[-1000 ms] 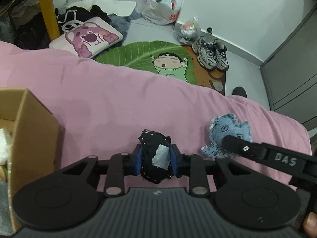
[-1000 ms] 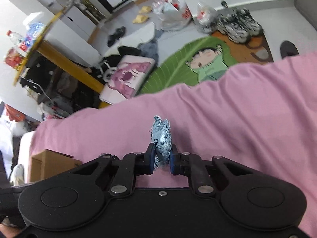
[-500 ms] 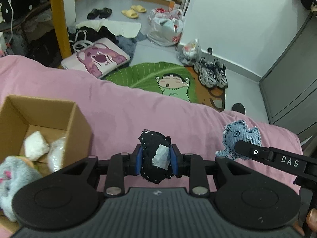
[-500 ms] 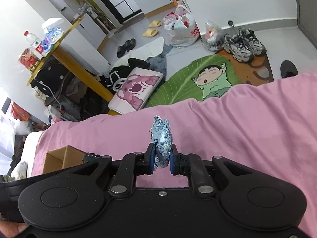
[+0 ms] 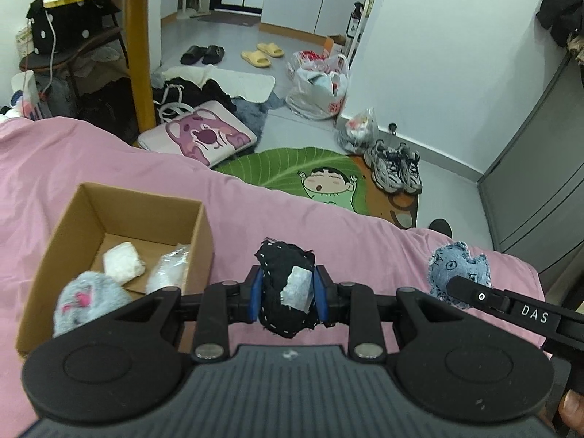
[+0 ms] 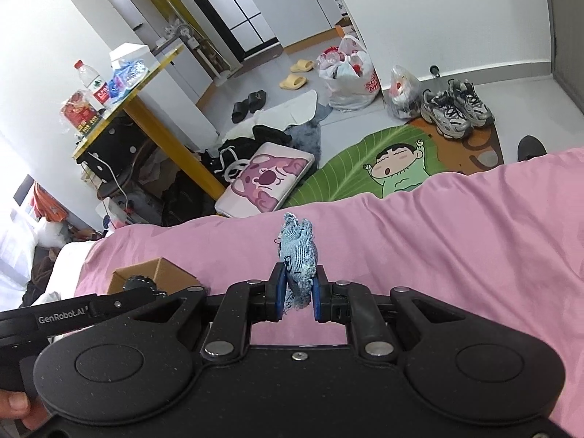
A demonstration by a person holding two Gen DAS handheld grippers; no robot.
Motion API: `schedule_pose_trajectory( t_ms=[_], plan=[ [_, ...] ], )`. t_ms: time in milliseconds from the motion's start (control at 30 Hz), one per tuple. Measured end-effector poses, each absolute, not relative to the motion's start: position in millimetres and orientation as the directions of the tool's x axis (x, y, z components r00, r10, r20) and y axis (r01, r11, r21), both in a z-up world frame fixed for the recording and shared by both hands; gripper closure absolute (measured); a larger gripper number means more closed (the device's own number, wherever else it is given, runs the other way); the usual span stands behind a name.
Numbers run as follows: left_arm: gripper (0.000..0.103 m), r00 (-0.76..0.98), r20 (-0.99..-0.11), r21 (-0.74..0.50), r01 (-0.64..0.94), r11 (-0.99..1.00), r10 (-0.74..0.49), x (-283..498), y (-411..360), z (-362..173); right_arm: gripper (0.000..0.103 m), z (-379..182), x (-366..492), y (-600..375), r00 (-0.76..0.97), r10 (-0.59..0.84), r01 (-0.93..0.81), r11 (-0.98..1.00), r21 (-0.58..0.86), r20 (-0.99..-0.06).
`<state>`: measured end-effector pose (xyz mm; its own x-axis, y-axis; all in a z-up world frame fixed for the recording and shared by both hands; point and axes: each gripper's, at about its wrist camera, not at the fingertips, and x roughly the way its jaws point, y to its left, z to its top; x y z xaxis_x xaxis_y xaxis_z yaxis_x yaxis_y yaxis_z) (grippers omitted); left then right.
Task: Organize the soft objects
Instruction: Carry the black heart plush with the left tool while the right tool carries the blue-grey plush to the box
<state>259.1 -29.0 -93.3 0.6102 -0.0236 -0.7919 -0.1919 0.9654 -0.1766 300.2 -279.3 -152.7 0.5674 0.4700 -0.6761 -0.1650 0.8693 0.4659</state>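
A black stitched cloth piece [image 5: 288, 295] with a pale patch is clamped between the blue pads of the left gripper [image 5: 287, 301], above the pink bedspread [image 5: 109, 168]. A frayed blue denim piece [image 6: 297, 255] is pinched edge-on between the pads of the right gripper [image 6: 296, 297], also over the bedspread; in the left wrist view it is seen flat-on at the far right, partly covered by the black finger marked DAS.

Just left of the black piece, an open cardboard box [image 5: 197, 241] rests on the bedspread. Inside it are seen a white cushion [image 5: 123, 268], a clear crinkled bag [image 5: 169, 273] and a grey fluffy item with pink marks [image 5: 87, 301]; the near part of the box is hidden by the gripper body. In the right wrist view only a corner of the box shows behind the left gripper's arm.

Beyond the bed's far edge, a green cartoon floor mat [image 5: 292, 168], grey sneakers [image 5: 396, 169], a pink bear cushion [image 5: 204, 137] and plastic bags [image 5: 317, 87] are seen on the floor.
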Motion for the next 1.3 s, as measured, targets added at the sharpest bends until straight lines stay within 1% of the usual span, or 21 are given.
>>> schedule_pose_trajectory(
  t_ms=[867, 1300],
  plan=[
    [0.075, 0.705, -0.707, -0.157, -0.233, 0.96, 0.056, 190.1, -4.8, -32.1, 0.088, -98.0, 240.1, -280.2, 0.665, 0.477, -0.248, 0.867, 0.432, -0.575],
    [0.075, 0.723, -0.684, -0.151, -0.27, 0.951, 0.096, 177.3, 12.0, -18.3, 0.088, -84.7, 228.0, -265.8, 0.67, 0.499, -0.301, 0.859, 0.414, -0.55]
  ],
)
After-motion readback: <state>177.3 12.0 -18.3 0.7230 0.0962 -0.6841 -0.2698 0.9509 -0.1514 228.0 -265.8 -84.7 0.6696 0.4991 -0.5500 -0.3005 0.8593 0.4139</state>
